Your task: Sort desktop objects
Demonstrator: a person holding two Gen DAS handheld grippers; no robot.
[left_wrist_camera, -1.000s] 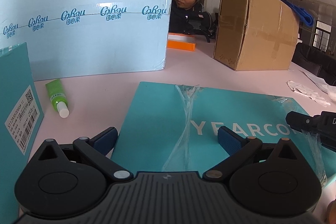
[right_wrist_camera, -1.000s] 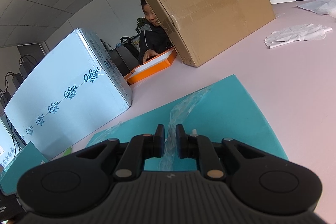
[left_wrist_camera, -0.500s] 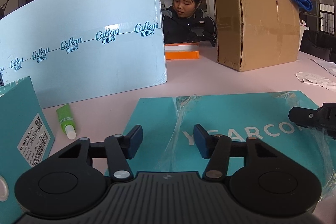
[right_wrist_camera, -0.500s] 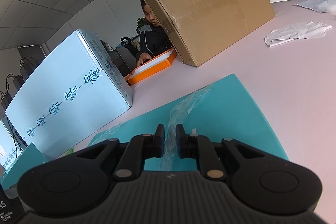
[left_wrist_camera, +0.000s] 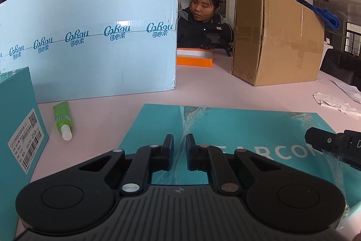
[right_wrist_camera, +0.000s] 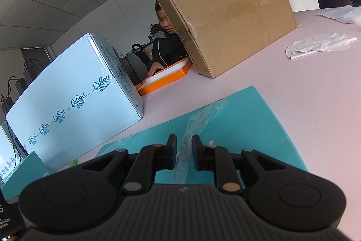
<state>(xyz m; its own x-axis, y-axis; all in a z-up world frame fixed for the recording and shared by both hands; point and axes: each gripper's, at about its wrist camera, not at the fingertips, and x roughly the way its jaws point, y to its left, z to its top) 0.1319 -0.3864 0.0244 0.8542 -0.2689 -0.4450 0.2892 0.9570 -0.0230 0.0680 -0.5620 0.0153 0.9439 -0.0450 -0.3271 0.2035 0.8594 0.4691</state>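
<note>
A flat teal box (left_wrist_camera: 237,128) printed "YEARCON" lies on the pink table with crumpled clear plastic wrap (left_wrist_camera: 188,119) across it. My left gripper (left_wrist_camera: 179,146) hovers over the box's near edge, its jaws nearly closed with the wrap in the narrow gap between them. My right gripper (right_wrist_camera: 183,150) is over the same teal box (right_wrist_camera: 237,128), jaws close together with the plastic wrap (right_wrist_camera: 198,121) between them. The right gripper's tip also shows at the right of the left wrist view (left_wrist_camera: 334,143). A green tube (left_wrist_camera: 62,119) lies left of the box.
A large pale blue "Cokou" carton (left_wrist_camera: 90,46) stands behind. A brown cardboard box (left_wrist_camera: 275,37) stands back right. An orange tray (left_wrist_camera: 195,58) and a seated person (left_wrist_camera: 203,22) are between them. A teal labelled box (left_wrist_camera: 19,121) stands at left. Crumpled white paper (left_wrist_camera: 334,101) lies right.
My left gripper's jaws have closed from wide open to a narrow gap around the plastic wrap, and it has risen slightly. My right gripper has barely moved.
</note>
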